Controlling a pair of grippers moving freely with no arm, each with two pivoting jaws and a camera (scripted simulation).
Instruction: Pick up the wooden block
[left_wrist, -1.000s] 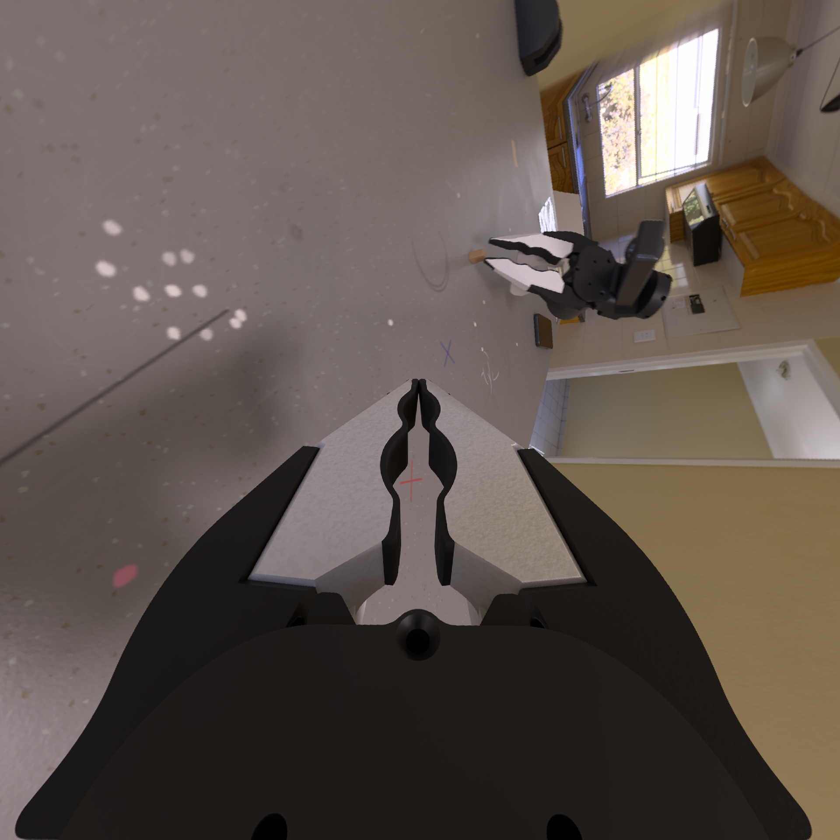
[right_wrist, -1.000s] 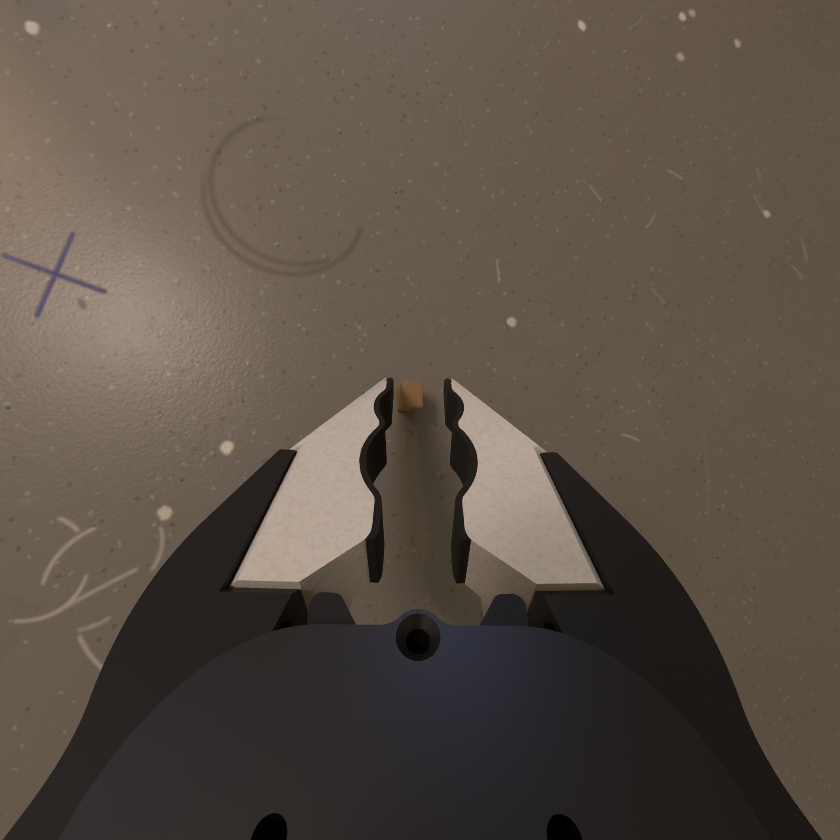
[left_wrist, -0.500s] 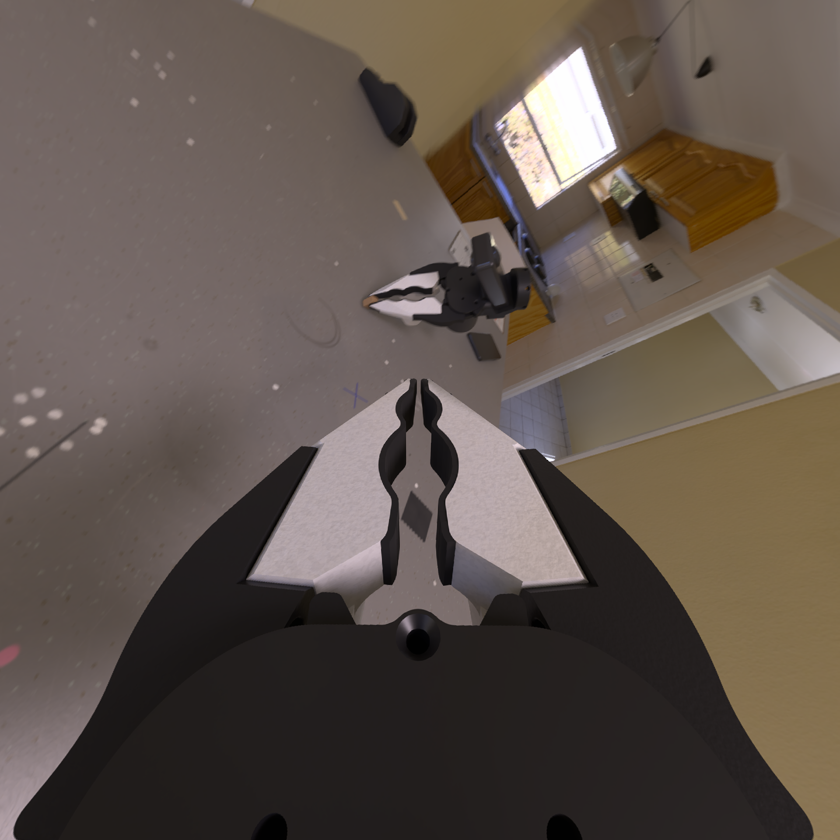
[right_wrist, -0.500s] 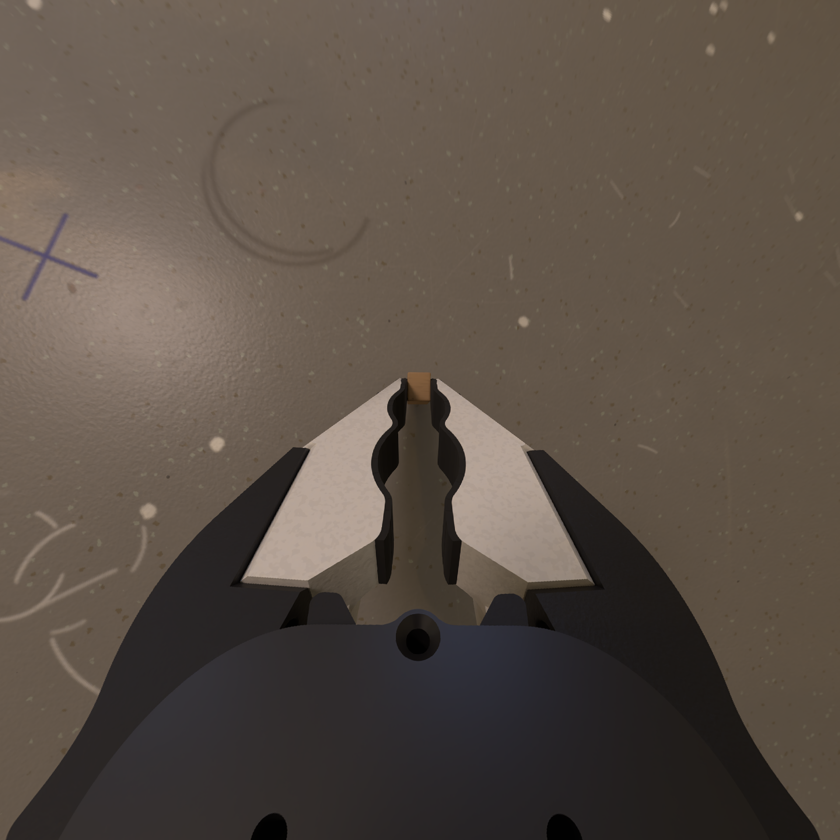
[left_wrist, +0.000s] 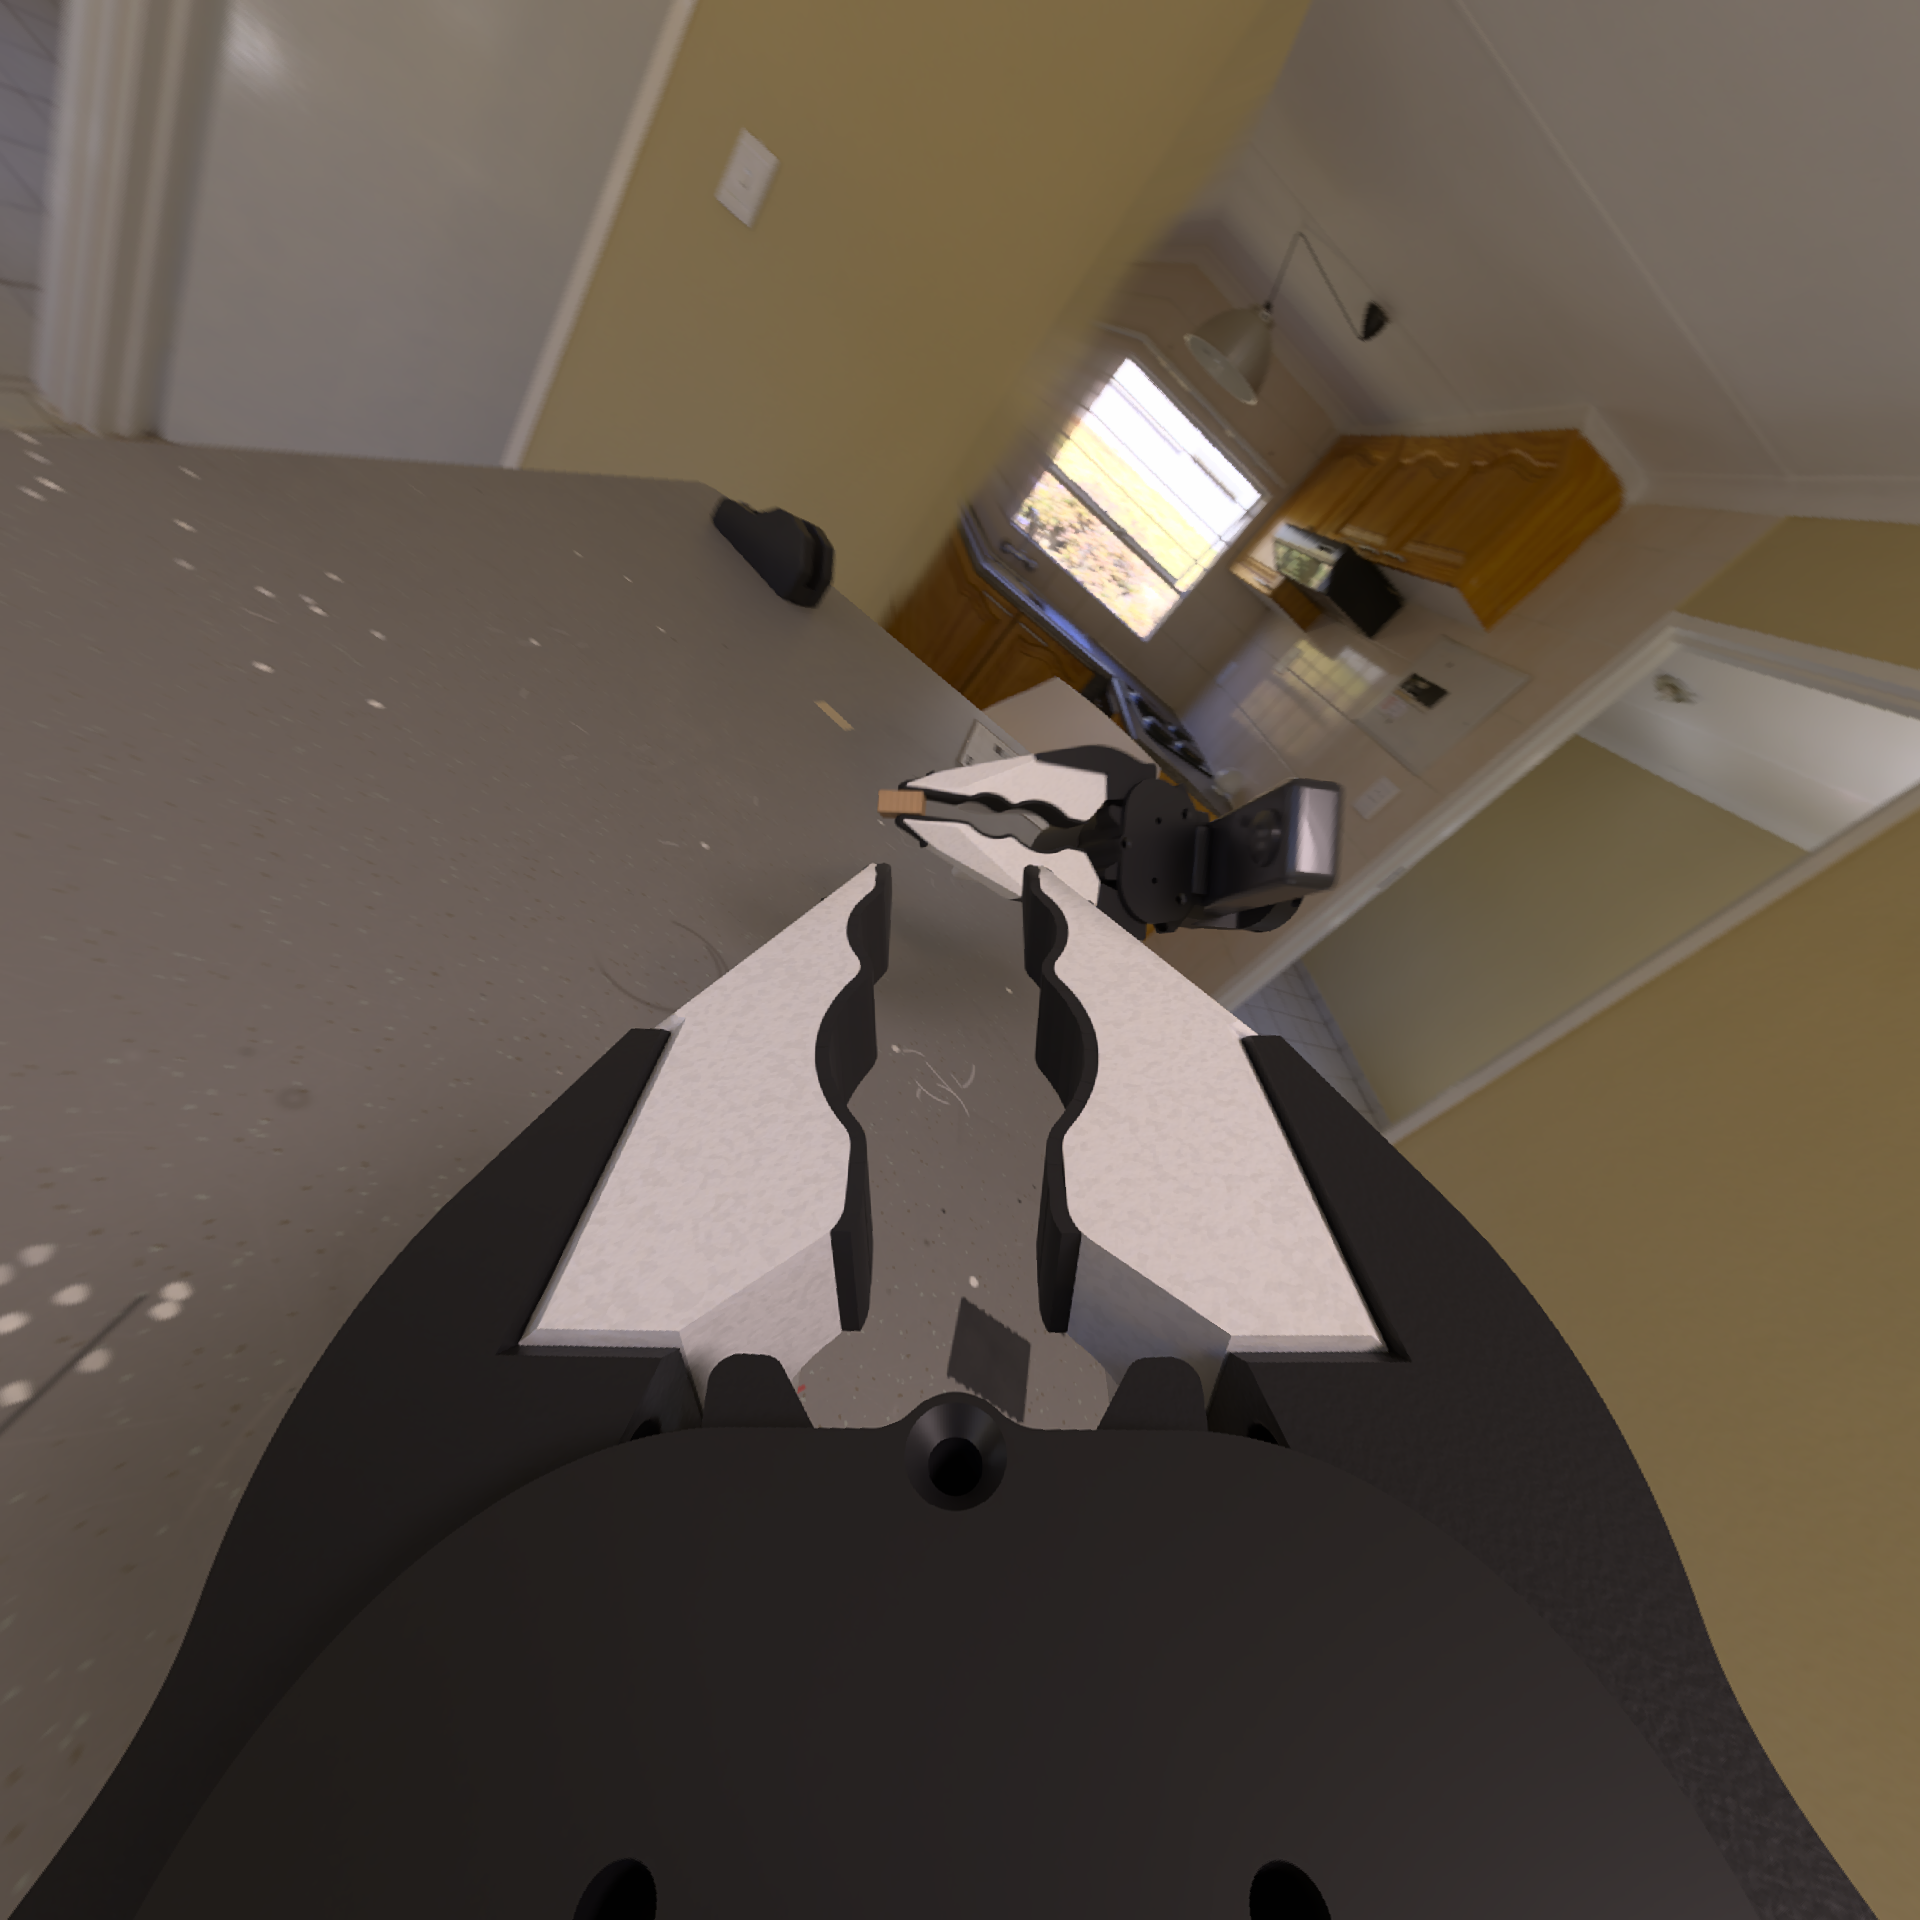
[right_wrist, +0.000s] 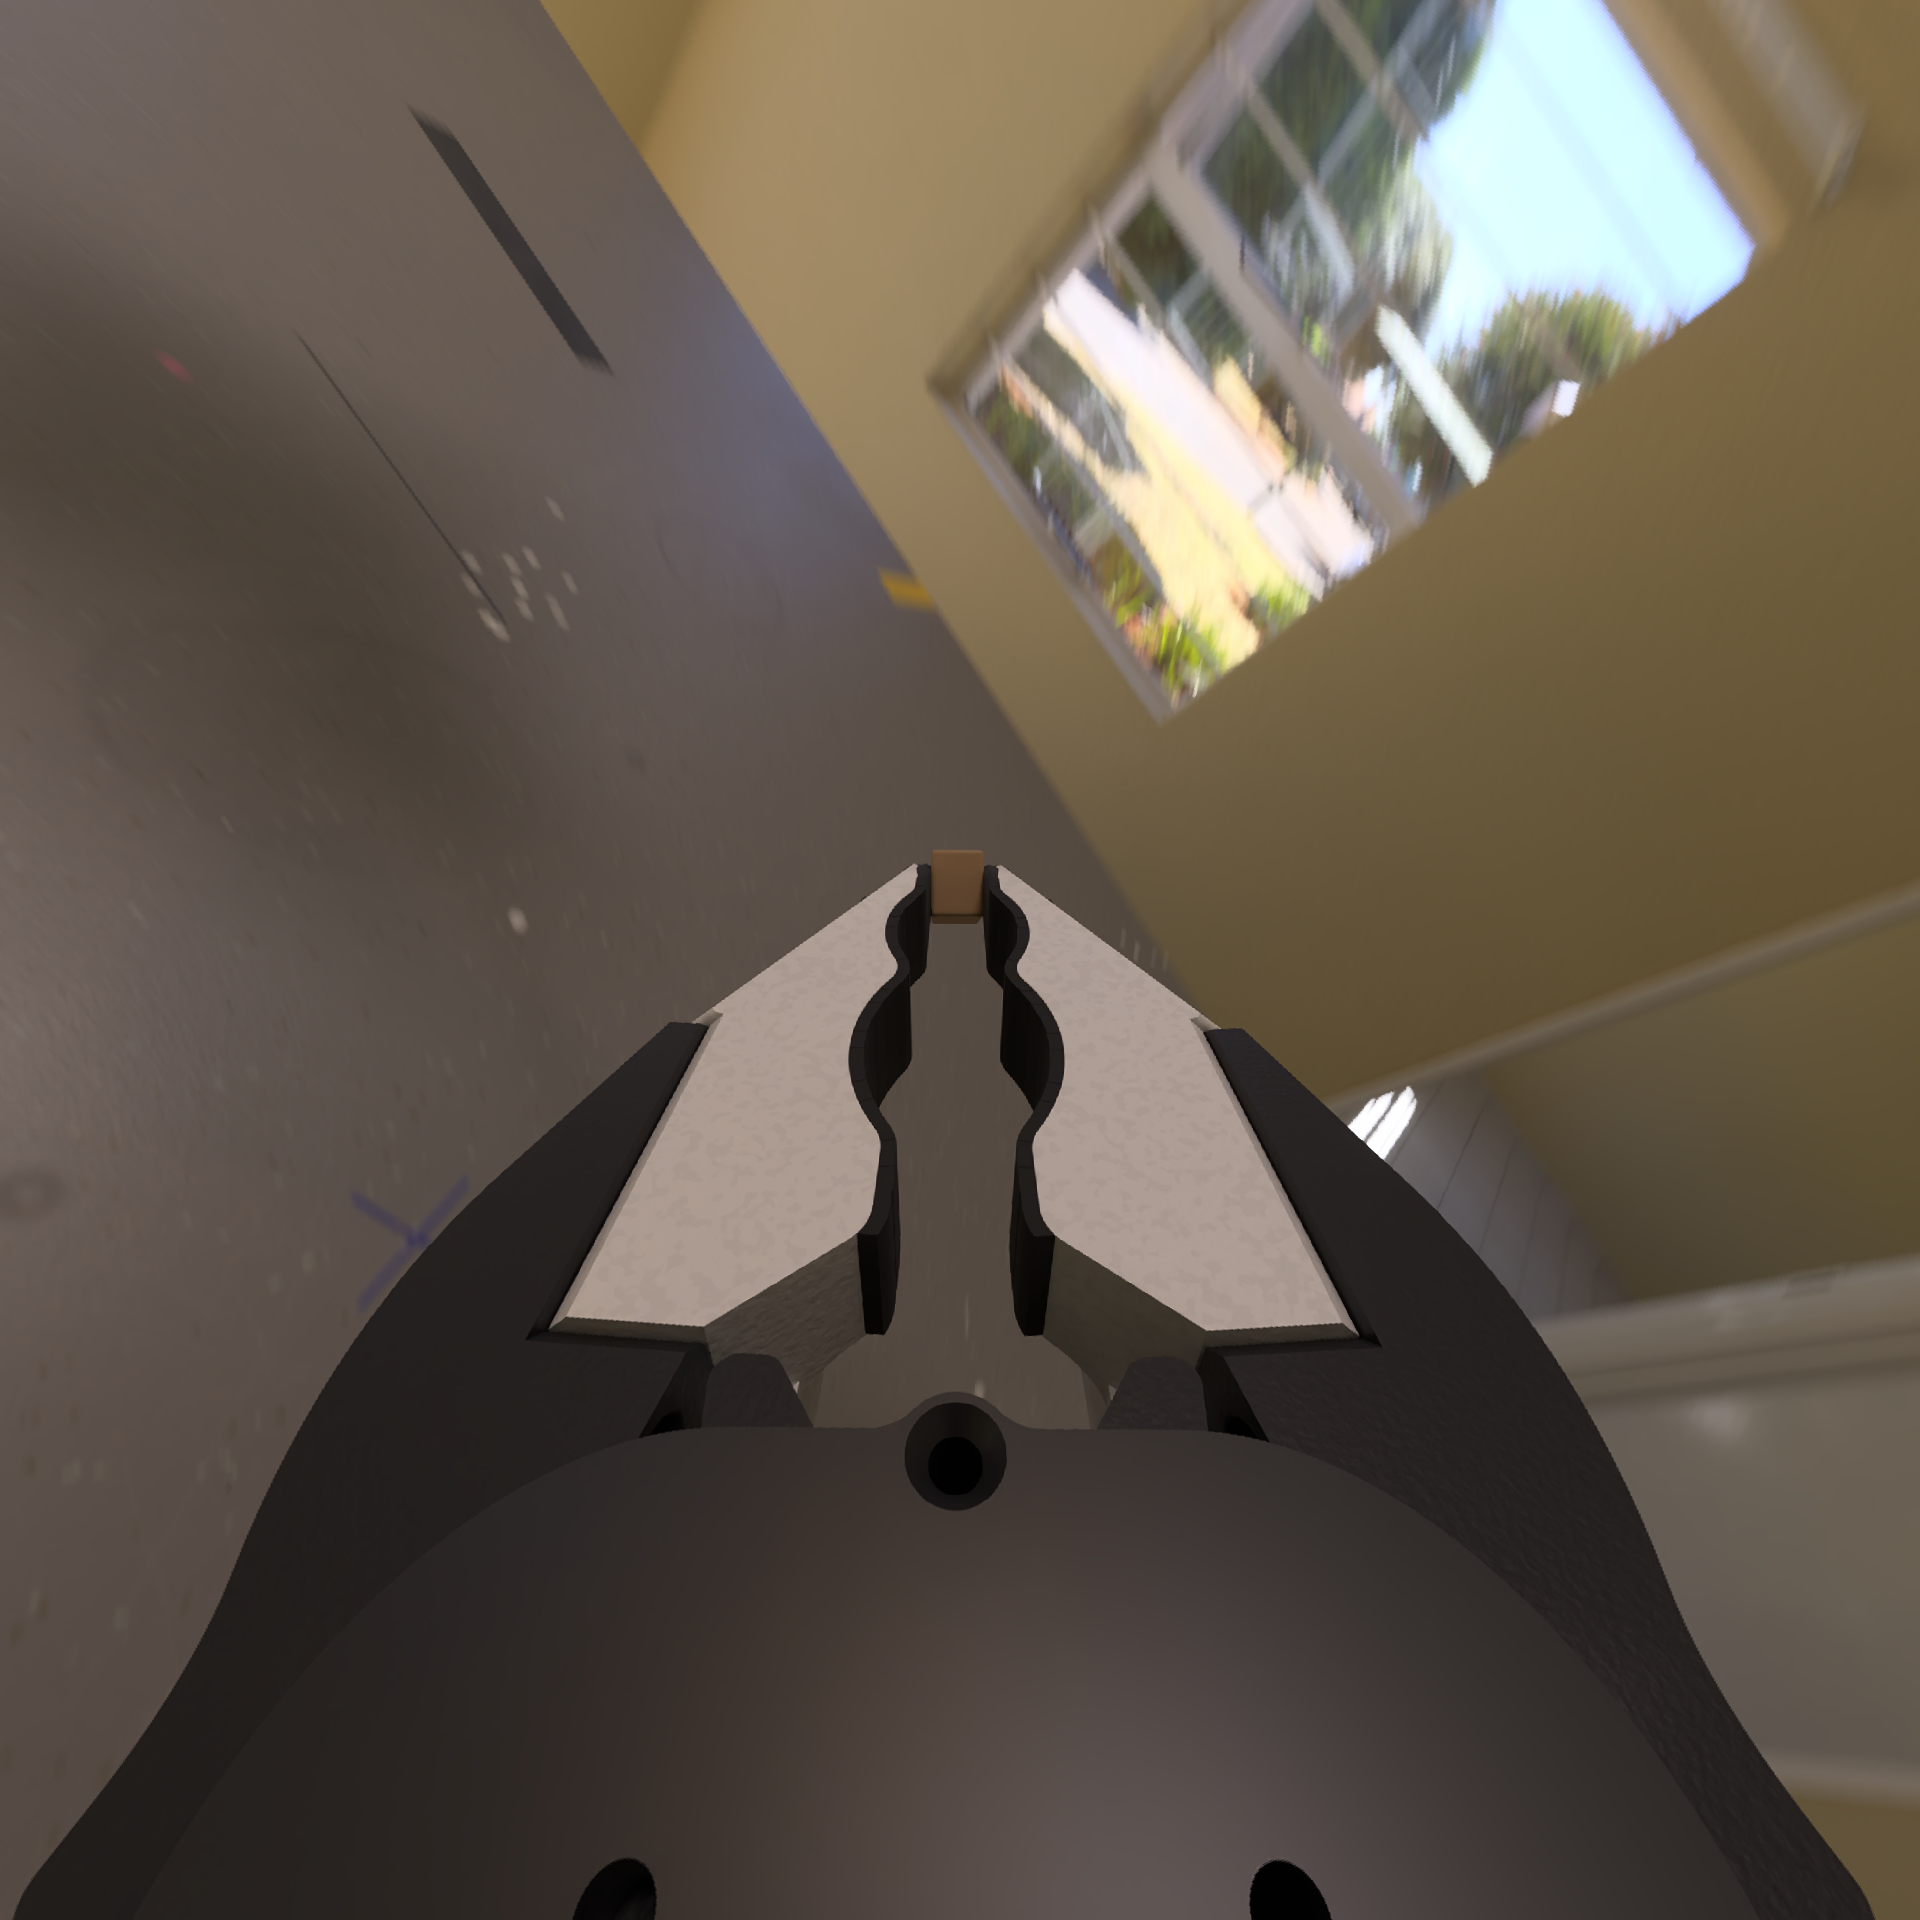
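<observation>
The small wooden block (right_wrist: 957, 883) is pinched between the tips of my right gripper (right_wrist: 956, 891), which is shut on it and holds it off the grey table (right_wrist: 260, 831). In the left wrist view the block (left_wrist: 900, 802) sticks out of the right gripper's tips (left_wrist: 920, 810), above the table (left_wrist: 364, 883) and just beyond my own fingertips. My left gripper (left_wrist: 956, 883) is open and empty, its jaws well apart, pointing toward the right gripper.
A black object (left_wrist: 777, 548) sits at the table's far edge, with a small tan strip (left_wrist: 833, 715) nearer. A dark slot (right_wrist: 509, 239) and a blue cross (right_wrist: 407, 1236) mark the tabletop. Beyond the table edge are yellow walls, a window (right_wrist: 1351, 343) and kitchen cabinets (left_wrist: 1455, 520).
My right gripper closed on the block, then lifted and tilted up with it. My left gripper opened from shut and swung toward the right gripper.
</observation>
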